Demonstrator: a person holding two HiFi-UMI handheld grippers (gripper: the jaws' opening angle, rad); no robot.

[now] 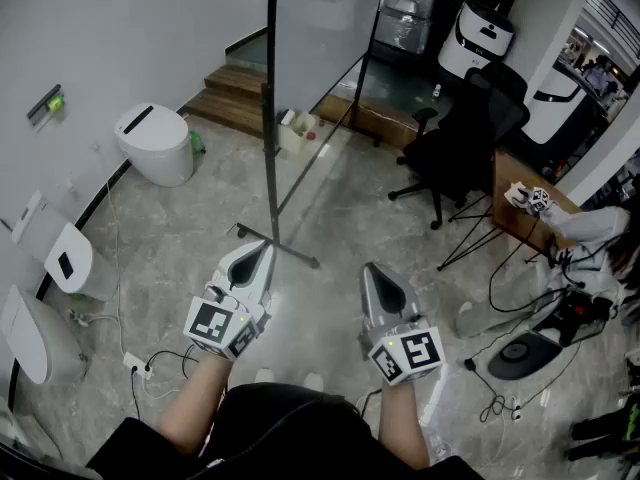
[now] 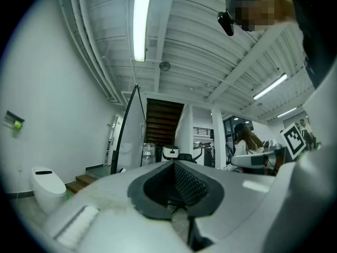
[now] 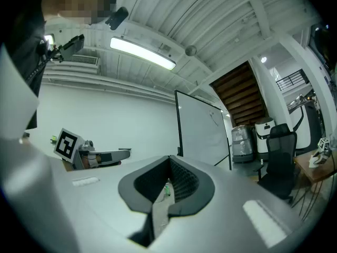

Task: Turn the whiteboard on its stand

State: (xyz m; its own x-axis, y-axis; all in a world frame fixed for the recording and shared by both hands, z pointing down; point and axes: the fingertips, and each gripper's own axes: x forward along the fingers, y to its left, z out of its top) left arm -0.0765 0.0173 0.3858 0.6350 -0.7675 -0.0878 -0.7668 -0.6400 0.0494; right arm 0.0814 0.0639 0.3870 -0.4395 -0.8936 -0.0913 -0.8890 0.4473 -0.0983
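Note:
The whiteboard (image 1: 315,28) stands on its black-framed stand (image 1: 272,148) ahead of me, nearly edge-on in the head view, with a foot bar (image 1: 278,244) on the floor. My left gripper (image 1: 251,255) is shut and empty, its tip just short of that foot bar. My right gripper (image 1: 379,276) is also shut and empty, a little to the right and clear of the stand. The left gripper view shows the whiteboard (image 2: 128,128) edge-on beyond the shut left gripper (image 2: 172,165). In the right gripper view the whiteboard (image 3: 202,130) faces me, past the shut right gripper (image 3: 169,159).
A white toilet-like unit (image 1: 157,144) sits at the left wall, wooden steps (image 1: 235,86) behind the board. A black office chair (image 1: 462,136) and a wooden table (image 1: 528,216) stand at the right. Cables and a power strip (image 1: 139,365) lie on the floor.

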